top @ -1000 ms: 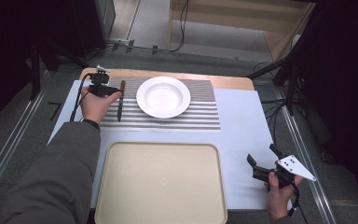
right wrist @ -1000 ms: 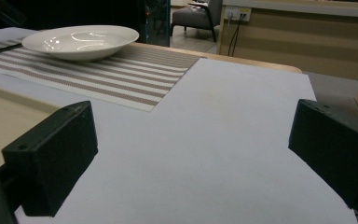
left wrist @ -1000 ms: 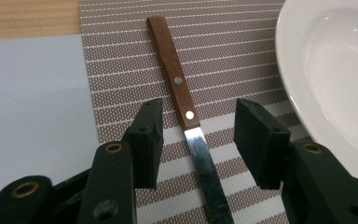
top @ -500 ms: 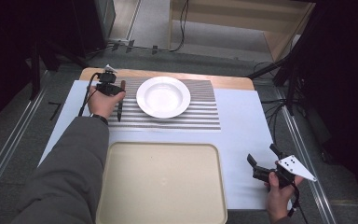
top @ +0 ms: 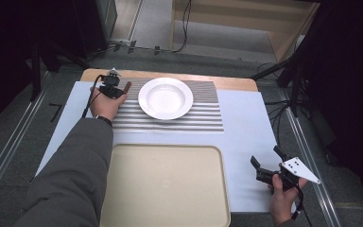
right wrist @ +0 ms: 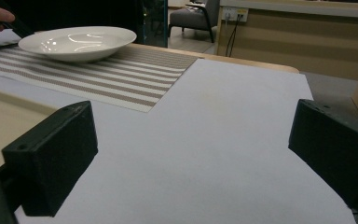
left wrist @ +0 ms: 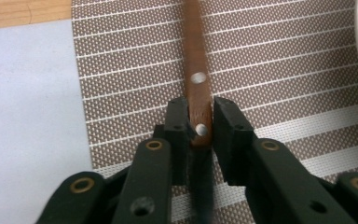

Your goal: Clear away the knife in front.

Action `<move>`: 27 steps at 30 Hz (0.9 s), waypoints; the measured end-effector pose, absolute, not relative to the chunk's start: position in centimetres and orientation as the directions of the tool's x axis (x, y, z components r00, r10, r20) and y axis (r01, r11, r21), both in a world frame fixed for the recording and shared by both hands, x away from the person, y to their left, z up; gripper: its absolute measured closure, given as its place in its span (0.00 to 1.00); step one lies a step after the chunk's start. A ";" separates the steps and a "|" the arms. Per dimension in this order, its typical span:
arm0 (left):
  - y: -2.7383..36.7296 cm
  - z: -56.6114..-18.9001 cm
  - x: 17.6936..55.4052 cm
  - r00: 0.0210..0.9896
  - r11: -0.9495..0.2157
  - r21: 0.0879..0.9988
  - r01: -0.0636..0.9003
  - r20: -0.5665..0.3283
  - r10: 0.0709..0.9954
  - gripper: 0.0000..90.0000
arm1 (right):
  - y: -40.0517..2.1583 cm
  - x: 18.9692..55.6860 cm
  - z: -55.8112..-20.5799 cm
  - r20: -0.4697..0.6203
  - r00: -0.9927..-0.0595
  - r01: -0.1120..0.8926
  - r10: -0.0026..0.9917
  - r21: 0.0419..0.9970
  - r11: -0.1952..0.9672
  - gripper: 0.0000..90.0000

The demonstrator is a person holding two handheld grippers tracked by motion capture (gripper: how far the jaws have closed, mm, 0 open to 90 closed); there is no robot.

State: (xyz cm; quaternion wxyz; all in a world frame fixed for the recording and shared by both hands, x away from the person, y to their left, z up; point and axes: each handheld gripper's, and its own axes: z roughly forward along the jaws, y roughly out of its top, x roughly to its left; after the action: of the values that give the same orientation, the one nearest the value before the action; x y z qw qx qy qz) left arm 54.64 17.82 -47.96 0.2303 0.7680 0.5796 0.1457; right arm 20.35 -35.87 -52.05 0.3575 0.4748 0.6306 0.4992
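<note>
Outstretched left gripper (left wrist: pixel 199 133) clamps the knife handle (left wrist: pixel 196 79) (right gripper (top: pixel 270 166) gapes).

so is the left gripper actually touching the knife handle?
Touching. The left gripper view shows the left gripper with both jaws pressed flat against the sides of the brown knife handle, no gap on either side, above the striped placemat.

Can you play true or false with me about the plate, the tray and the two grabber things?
1. The white plate has food on it. False: it is empty.
2. The left gripper has its jaws closed on a brown wooden handle. True.
3. The right gripper holds a spoon. False: its jaws stand wide apart with nothing between them.
4. The plate sits on a striped placemat. True.
5. The beige tray is empty. True.
</note>
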 end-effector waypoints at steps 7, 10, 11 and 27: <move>17.9 -48.0 54.6 0.307 -0.243 0.527 0.814 -0.035 0.951 0.85 | -35.8 20.4 -52.1 0.020 -0.290 0.245 0.957 0.968 0.054 0.00; 17.7 -48.0 54.4 0.312 -0.256 0.530 0.808 -0.016 0.950 0.85 | -35.9 20.4 -52.1 0.020 -0.291 0.243 0.956 0.968 0.054 0.00; 17.7 -47.9 54.3 0.310 -0.255 0.524 0.813 -0.019 0.951 0.85 | -35.9 20.4 -52.1 0.020 -0.292 0.243 0.956 0.968 0.054 0.00; 18.5 -45.3 52.2 0.353 -0.263 0.565 0.782 -0.053 0.934 0.85 | -35.9 20.4 -52.0 0.021 -0.294 0.242 0.956 0.969 0.053 0.00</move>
State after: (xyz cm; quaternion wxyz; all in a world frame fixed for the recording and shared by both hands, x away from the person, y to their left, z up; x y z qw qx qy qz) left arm 52.25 18.54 -45.26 0.2581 0.7809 0.5493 0.1475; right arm 20.35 -35.89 -52.05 0.3578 0.4742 0.6311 0.4987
